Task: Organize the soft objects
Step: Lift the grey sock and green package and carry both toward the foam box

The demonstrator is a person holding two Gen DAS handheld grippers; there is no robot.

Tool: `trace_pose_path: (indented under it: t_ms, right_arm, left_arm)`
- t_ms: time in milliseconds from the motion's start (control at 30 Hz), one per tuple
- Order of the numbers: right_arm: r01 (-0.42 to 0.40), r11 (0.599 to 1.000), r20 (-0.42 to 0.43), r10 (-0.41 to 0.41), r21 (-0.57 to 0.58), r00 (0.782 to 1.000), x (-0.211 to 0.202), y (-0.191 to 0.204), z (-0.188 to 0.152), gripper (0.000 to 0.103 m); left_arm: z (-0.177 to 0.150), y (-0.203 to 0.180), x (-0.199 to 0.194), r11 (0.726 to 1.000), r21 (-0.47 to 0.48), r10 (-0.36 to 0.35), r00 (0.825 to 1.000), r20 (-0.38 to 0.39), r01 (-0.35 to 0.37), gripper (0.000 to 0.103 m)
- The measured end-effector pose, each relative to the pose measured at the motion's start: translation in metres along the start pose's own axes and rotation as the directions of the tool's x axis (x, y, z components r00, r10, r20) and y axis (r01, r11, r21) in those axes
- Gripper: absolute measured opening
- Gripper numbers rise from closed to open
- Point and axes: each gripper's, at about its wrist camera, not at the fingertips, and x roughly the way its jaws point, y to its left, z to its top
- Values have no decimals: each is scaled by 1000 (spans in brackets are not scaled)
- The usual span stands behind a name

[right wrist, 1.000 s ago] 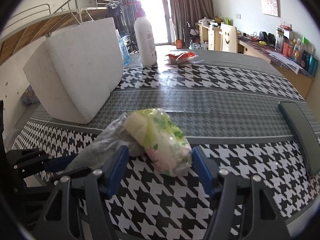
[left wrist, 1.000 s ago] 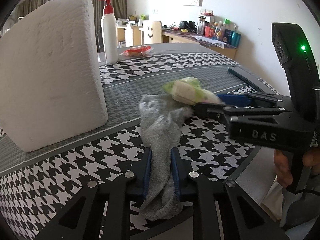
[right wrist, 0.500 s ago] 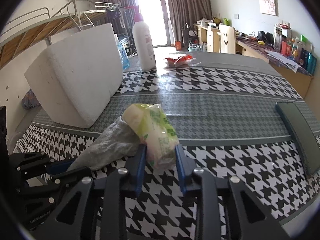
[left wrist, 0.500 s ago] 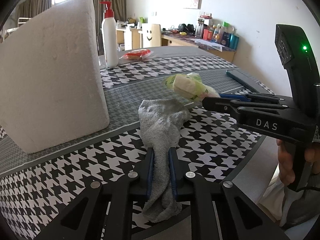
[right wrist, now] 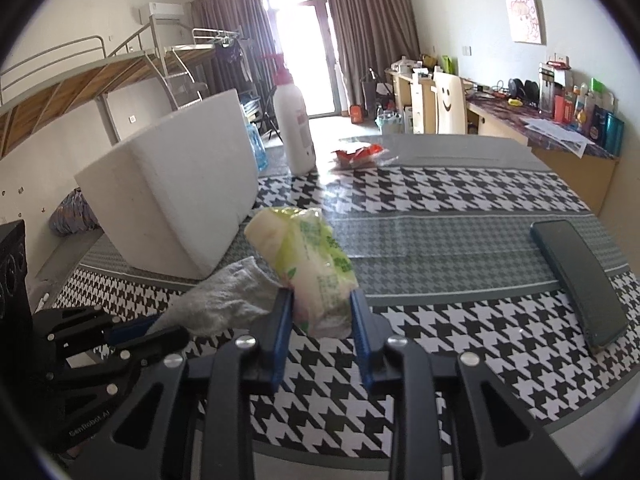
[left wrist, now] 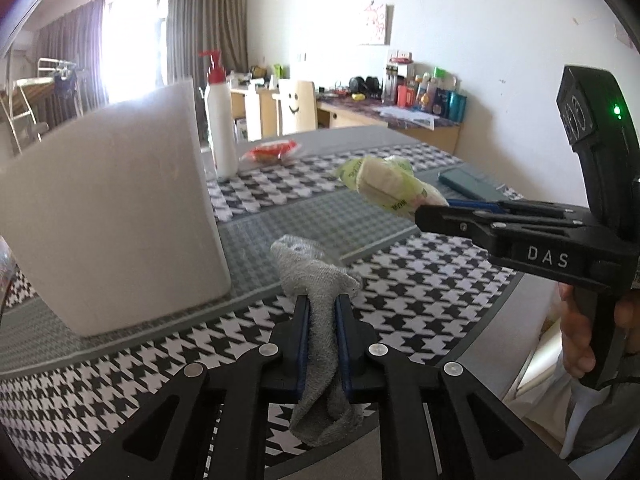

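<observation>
The left gripper (left wrist: 322, 344) has its fingers (left wrist: 301, 344) nearly together, pinching a grey sock (left wrist: 320, 304) at lower centre. The right gripper (right wrist: 320, 336) clamps a green tissue pack (right wrist: 316, 264) mid-frame above the bench (right wrist: 460, 248).

Grey sock (left wrist: 320, 332), green pack (right wrist: 316, 268) (houndstooth cloth (right wrist: 460, 344), blk/wht)

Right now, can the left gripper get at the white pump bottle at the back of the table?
Probably not yet. The left gripper is shut on the grey sock, so it has no free jaws, and the big white foam block stands close in front of the pump bottle.
</observation>
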Motion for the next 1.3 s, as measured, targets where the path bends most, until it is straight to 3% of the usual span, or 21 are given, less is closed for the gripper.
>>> trace_pose_path:
  t_ms: [333, 1300]
  right_arm:
    - [19, 1000, 63, -20, 10, 998, -20, 4, 6, 33]
    - [51, 999, 196, -52, 10, 979, -55, 11, 28, 33]
  left_arm:
    - [13, 1, -15, 999, 18, 30, 997, 65, -31, 13]
    - [66, -3, -47, 998, 58, 14, 975, 222, -27, 13]
